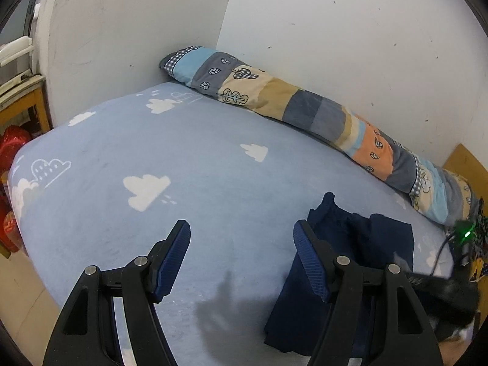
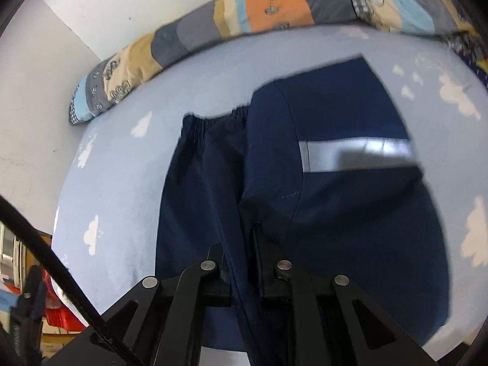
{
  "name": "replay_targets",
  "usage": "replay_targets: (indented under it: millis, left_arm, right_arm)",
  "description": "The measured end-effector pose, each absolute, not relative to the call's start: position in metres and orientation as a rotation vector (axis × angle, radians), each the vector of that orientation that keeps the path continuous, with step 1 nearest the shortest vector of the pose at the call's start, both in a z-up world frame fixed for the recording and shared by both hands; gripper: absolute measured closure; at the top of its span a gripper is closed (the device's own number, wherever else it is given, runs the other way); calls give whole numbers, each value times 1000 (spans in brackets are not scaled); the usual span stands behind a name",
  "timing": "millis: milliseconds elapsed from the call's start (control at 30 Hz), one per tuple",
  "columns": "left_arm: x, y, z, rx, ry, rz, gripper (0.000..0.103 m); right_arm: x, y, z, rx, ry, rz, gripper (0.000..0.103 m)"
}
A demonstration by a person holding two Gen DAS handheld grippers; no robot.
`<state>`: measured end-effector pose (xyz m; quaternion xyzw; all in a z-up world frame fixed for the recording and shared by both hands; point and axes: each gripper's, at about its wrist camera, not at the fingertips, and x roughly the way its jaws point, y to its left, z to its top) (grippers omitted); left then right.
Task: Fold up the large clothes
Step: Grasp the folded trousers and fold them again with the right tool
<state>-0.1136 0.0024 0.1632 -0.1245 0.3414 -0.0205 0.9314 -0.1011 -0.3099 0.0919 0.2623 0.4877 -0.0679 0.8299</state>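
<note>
Dark navy trousers (image 2: 335, 213) with an elastic waistband and a grey reflective stripe (image 2: 357, 155) lie partly folded on the pale blue bed sheet (image 2: 122, 183). My right gripper (image 2: 244, 262) is shut on a fold of the navy fabric, which runs up from between its fingers. In the left wrist view the same trousers (image 1: 366, 244) lie at the lower right, behind the right finger (image 1: 308, 262). My left gripper (image 1: 242, 241) hangs open above the bare sheet (image 1: 183, 152), with nothing between its fingers.
A long patchwork bolster (image 1: 305, 106) lies along the white wall at the far side of the bed. A wooden shelf and red bags (image 1: 12, 146) stand off the bed's left end. A black cable and a device with a green light (image 1: 463, 235) sit at the right.
</note>
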Motion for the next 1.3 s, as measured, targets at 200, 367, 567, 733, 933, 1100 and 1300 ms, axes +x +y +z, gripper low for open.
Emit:
replay_targets:
  millis: [200,367,567,733,933,1100,1300]
  left_arm:
    - [-115,16,162,-307,702,-38,34]
    - [-119,21,165,-328,690,-27,34]
    - [-118,21,162,-295,702,-16,34]
    - [-117,20,161,-292,703,-21,34]
    - [-115,3,163,-281,704,-43,34]
    - [-114,-11,163,-251,712,-66,34]
    - [-113,-12,160,-250,724,-66,34]
  right_arm:
    - [-114,-306,116,568,925,-159,92]
    - [-116,-276,148,566,847,-43,101]
    - [-102,-224,111,494,956,42,101]
    - [-117,-263,120,407,912,43,56]
    - [-131,-324,128,377,935,-55,42]
    - [-175,-297,121,259,911,10,36]
    - [-253,-241,117,-31,726,78,21]
